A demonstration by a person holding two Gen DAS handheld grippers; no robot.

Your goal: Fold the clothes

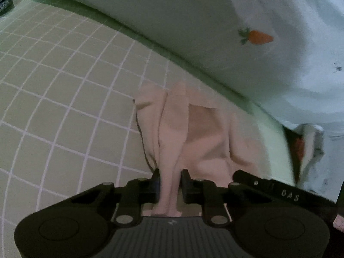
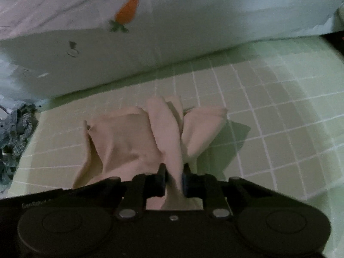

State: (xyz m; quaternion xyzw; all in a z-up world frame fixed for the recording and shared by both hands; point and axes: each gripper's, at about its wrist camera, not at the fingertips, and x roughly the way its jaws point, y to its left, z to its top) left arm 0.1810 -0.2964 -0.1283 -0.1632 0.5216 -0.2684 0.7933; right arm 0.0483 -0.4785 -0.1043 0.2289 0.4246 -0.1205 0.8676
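A pale pink garment point(image 1: 193, 133) hangs bunched over the green gridded mat point(image 1: 64, 99). My left gripper point(image 1: 170, 177) is shut on a fold of it, with cloth pinched between the black fingers. The same pink garment point(image 2: 133, 137) shows in the right wrist view, and my right gripper point(image 2: 174, 174) is shut on another fold of it. The cloth drapes down from both grips onto the mat point(image 2: 279, 111), creased and uneven. The other gripper's black body point(image 1: 279, 190) shows at the right in the left wrist view.
A white bedsheet or duvet with carrot prints point(image 1: 255, 36) lies along the mat's far edge; it also shows in the right wrist view point(image 2: 126, 10). A patterned blue-grey garment point(image 2: 17, 129) is heaped at the left edge. A white and red item point(image 1: 309, 146) lies at the right.
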